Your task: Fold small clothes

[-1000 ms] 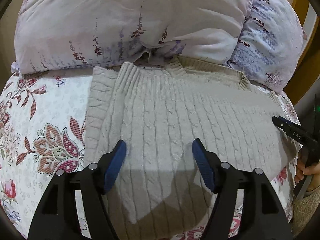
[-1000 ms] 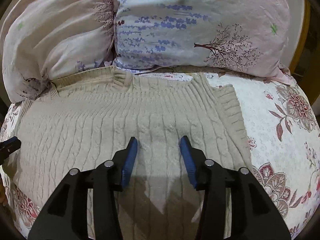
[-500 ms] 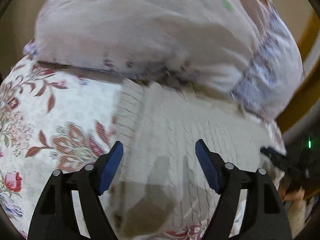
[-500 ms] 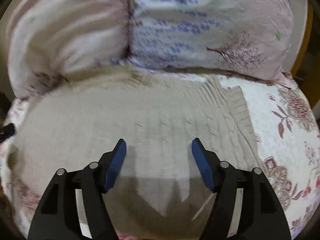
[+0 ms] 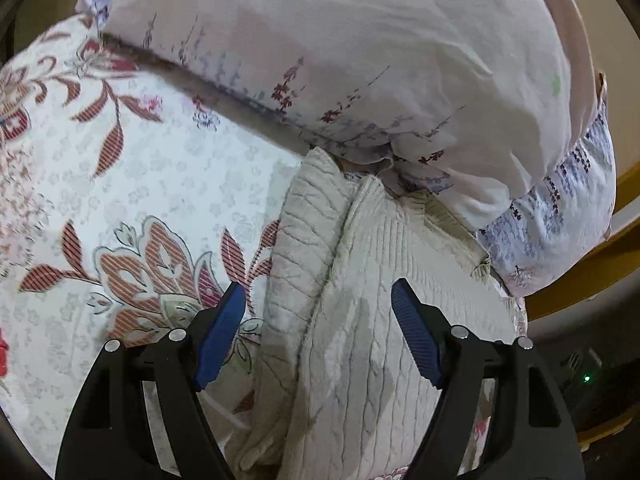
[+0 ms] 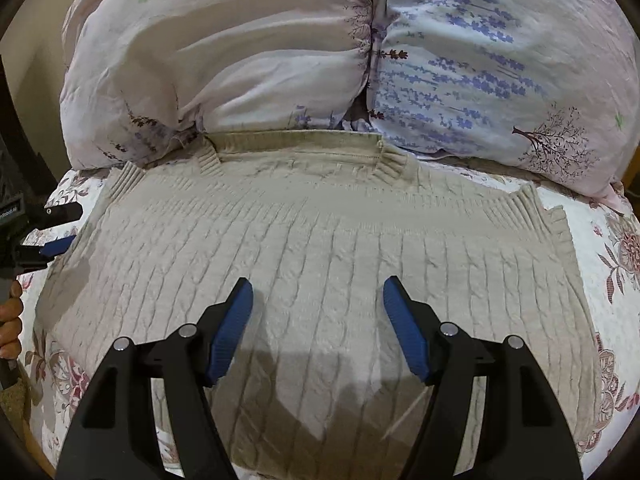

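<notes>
**Two tools hovering over one sweater**

Bed with floral quilt (image 6: 616, 240), two pale flowered pillows (image 6: 248, 52), then beige cable-knit sweater (image 6: 320, 240) flat against them. Left tool (image 5: 318, 320) and right tool (image 6: 318, 316) both spread, gripping nothing.

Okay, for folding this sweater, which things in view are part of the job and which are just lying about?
Part of the job:
- beige cable-knit sweater, spread flat on the bed
- left gripper, open, empty
- right gripper, open, empty

Just there:
- floral bedspread under the sweater
- pale pillow
- lavender-print pillow
</notes>
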Available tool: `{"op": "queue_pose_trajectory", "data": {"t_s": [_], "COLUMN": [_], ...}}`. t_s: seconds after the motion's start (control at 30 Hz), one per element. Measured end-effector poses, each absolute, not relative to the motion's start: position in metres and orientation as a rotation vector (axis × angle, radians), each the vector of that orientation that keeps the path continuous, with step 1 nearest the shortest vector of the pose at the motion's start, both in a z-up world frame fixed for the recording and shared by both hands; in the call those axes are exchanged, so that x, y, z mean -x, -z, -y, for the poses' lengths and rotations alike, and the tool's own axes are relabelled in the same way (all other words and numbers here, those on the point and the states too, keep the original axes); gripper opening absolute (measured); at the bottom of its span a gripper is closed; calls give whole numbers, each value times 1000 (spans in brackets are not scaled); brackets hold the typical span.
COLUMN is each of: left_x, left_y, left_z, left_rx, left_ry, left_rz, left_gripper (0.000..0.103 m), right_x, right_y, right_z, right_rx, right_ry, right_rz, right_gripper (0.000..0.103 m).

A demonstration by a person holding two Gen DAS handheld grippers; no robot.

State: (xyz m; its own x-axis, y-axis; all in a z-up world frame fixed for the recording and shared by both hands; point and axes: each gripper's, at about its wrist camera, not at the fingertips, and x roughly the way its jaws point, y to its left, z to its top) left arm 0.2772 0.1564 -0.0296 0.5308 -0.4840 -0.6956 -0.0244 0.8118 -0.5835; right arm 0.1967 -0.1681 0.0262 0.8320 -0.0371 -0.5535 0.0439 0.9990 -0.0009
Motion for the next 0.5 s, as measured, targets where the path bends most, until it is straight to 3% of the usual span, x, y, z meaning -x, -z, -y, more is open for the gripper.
{"op": "queue_pose_trajectory", "data": {"t_s": [0.5], "left_x": [-281], "left_y": [32], "left_z": [-142], "left_rx": [628], "left_ry": [343], "left_rz": [-986], "left_gripper": [77], "right_x": [-204], "right_y": [-20], "right_z": [168], "right_rx": [8], "right_ry": [80], "right_rz": [-593], "right_gripper": [74]}}
